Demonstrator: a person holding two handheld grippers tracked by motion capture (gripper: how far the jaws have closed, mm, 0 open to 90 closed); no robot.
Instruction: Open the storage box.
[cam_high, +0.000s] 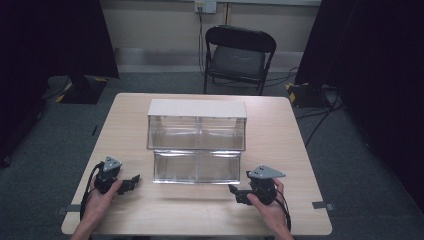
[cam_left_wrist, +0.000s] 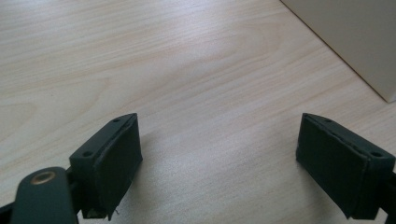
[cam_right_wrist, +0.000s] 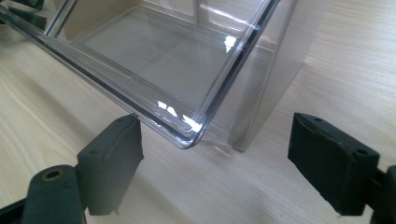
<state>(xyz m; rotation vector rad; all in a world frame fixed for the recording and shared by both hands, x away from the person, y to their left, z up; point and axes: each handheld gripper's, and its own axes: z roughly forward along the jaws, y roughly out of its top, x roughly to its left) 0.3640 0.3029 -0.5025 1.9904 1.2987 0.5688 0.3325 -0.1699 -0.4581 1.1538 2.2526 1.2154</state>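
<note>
A clear plastic organiser (cam_high: 197, 142) stands at the middle of the light wooden desk (cam_high: 280, 150). It has a white top and two stepped tiers, the lower tier a shallow tray projecting toward the person, with a divider down its middle. Nothing seems to lie in the compartments, though glare on the plastic makes that hard to judge.

In the right gripper view the tray's near corner (cam_right_wrist: 187, 135) hangs just above and ahead of the right tool (cam_right_wrist: 233, 163), whose jaws are spread wide and hold nothing. The corner sits between the two pads but does not touch either. In the high view the right tool (cam_high: 239, 192) rests low over the desk just beside the tray's right front corner, held in the person's right hand (cam_high: 267, 205).

The left tool (cam_left_wrist: 219, 158) likewise has its jaws wide apart with bare desk between them. In the high view the left tool (cam_high: 131, 182) lies near the tray's left front corner, apart from it, gripped by the left hand (cam_high: 102, 197).

Beyond the desk stands a black folding chair (cam_high: 239, 55).
</note>
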